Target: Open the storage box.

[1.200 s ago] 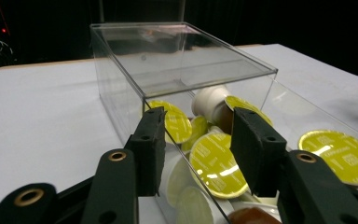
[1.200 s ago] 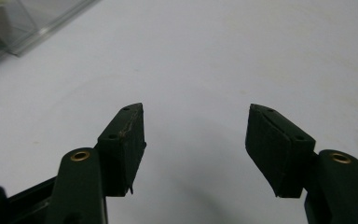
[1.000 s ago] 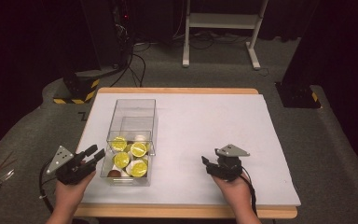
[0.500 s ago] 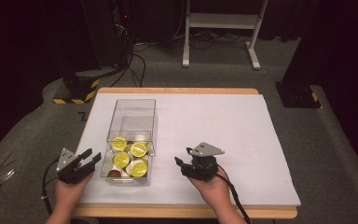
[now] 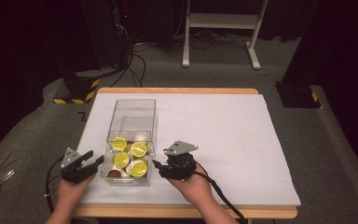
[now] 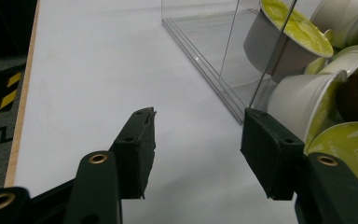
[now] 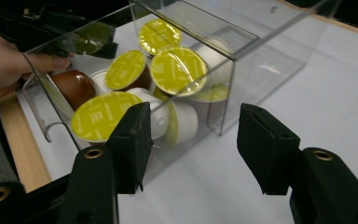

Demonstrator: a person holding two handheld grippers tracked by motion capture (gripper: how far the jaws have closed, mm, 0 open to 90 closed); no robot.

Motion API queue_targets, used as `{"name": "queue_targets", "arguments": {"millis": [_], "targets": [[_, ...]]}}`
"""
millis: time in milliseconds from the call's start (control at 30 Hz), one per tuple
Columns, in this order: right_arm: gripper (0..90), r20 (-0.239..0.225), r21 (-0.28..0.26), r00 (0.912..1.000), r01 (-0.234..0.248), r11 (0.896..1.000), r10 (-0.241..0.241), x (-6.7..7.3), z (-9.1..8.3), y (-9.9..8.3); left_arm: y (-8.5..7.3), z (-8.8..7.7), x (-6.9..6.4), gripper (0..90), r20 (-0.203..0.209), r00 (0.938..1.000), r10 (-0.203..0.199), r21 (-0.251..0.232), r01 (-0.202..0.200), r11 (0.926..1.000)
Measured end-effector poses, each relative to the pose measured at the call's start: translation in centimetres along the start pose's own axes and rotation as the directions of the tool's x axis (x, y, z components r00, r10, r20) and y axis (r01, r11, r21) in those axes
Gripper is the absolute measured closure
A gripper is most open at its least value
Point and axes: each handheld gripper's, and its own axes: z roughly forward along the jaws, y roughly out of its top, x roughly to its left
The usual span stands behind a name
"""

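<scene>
- One clear plastic box (image 5: pixel 131 122) stands on the white table cover (image 5: pixel 223 140), toward its near left part.
- Coffee capsules (image 5: pixel 129 158) lie heaped at the near end of the box: four with yellow-green lids face up in the high view, plus at least one brown capsule (image 7: pixel 74 86) and several white-bodied ones; a full count cannot be made.
- Two grippers are present.
- Left gripper (image 5: pixel 93 161): just left of the box's near corner. Its jaws have just been opening and stand about half apart, with nothing between them and no pad on the box wall.
- Right gripper (image 5: pixel 158 164): just right of the box's near end. Its jaws stand about half apart, holding nothing; whether they touch the box cannot be told.
</scene>
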Motion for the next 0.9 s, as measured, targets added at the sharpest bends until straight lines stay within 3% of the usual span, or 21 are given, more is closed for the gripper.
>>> {"name": "queue_targets", "arguments": {"millis": [400, 733, 900], "targets": [[46.9, -0.093, 0.044, 0.9944, 0.055, 0.998, -0.051, 2.6, 3.0, 2.0, 0.0, 0.0, -0.1, 44.7, 0.011, 0.9999, 0.007, 0.005, -0.008, 1.0], [44.0, -0.125, 0.098, 0.9906, 0.067, 0.993, -0.054, 3.8, 4.9, 2.4, 0.0, 0.0, -0.1, 44.7, 0.014, 0.9999, 0.009, 0.005, -0.009, 0.9999], [42.1, -0.112, 0.116, 0.9907, 0.09, 0.989, -0.077, 4.2, 5.3, 2.5, 0.0, 0.0, -0.1, 44.7, 0.016, 0.9998, 0.01, 0.004, -0.01, 0.9999]]}}
